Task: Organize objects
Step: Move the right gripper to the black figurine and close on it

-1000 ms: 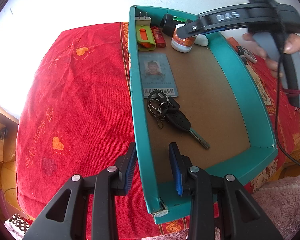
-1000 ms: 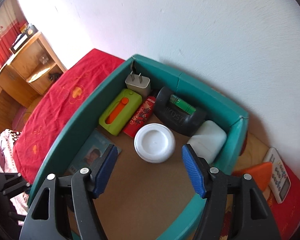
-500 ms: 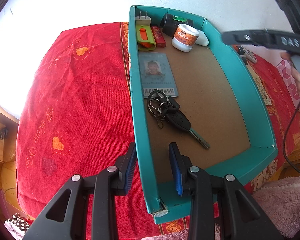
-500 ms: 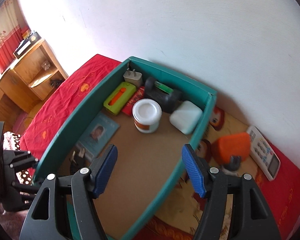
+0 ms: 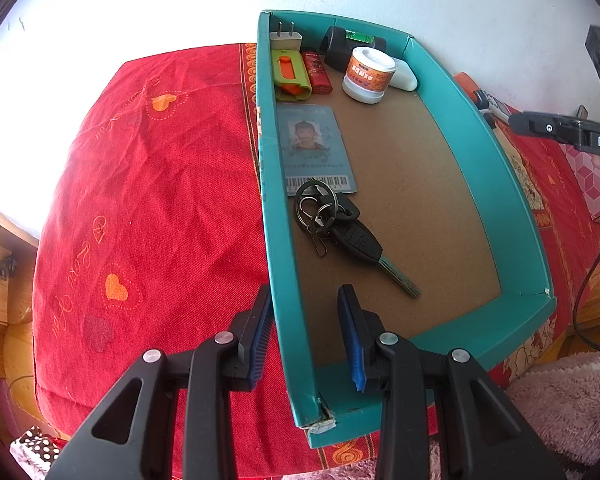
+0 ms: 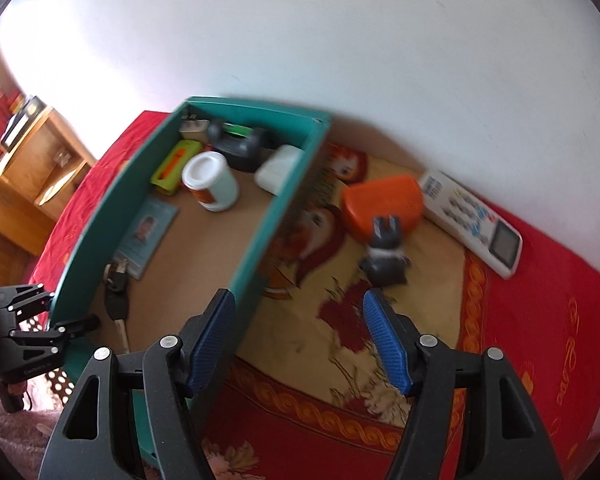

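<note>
Two cameras split the scene between them. Largest is the red cloth (image 5: 152, 208) with heart prints covering the table, its floral panel (image 6: 360, 300) visible only from the right wrist. On it, against the white wall (image 6: 340, 40), stands the teal tray (image 5: 480, 168) with a brown floor. Along its far wall sit a white plug adapter (image 5: 285, 38), a green-and-orange case (image 5: 290, 74), a red lighter (image 5: 318, 72), a black cylinder with a green band (image 5: 348, 46), a white-lidded jar (image 5: 368, 74) and a white pad-shaped case (image 5: 404, 76). An ID card (image 5: 314, 148) lies flat by the left wall, and a car key on rings (image 5: 340, 228) touches its near edge.

The left gripper (image 5: 306, 340) straddles the tray's left wall near the near corner, jaws apart, the wall between them; whether either pad touches it I cannot tell. The right gripper (image 6: 300, 344) hangs over the floral panel just outside the tray's right wall, jaws wide apart and empty.

Only the right wrist view shows the things outside the tray: an orange case (image 6: 384, 204), a small grey-and-black object (image 6: 384, 256), blurred, touching its near side, and a white remote control (image 6: 472, 220) by the wall. A wooden shelf unit (image 6: 24, 172) stands off the table's left edge.
</note>
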`<state>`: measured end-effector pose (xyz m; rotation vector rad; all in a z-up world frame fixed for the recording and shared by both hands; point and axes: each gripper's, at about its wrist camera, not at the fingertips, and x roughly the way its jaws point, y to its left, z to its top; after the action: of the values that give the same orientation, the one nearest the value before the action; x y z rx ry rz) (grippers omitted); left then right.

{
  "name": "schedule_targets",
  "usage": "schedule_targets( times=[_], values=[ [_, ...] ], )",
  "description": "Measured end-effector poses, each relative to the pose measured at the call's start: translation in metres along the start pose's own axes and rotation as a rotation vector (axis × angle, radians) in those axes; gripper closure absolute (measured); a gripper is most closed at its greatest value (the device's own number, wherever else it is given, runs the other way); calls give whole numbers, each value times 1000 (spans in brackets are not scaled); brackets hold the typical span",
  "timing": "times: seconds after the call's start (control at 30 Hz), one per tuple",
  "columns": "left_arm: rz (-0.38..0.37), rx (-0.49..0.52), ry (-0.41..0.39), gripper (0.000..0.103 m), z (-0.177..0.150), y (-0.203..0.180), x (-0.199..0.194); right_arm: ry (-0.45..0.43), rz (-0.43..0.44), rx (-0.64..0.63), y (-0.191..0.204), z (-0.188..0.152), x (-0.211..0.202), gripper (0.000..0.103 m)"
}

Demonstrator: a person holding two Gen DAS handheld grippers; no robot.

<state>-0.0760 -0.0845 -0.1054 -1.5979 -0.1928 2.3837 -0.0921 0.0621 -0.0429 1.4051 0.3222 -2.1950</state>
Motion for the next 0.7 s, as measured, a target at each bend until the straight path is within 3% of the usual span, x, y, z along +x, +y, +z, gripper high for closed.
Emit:
schedule_targets(
  times=[0.3, 0.7],
  values=[
    [2, 1, 2, 72, 4, -2, 2, 21, -31, 98, -28, -3, 17, 34],
    [0, 6, 4, 72, 4, -2, 2, 12, -115, 130, -43, 13, 66, 32]
  ],
)
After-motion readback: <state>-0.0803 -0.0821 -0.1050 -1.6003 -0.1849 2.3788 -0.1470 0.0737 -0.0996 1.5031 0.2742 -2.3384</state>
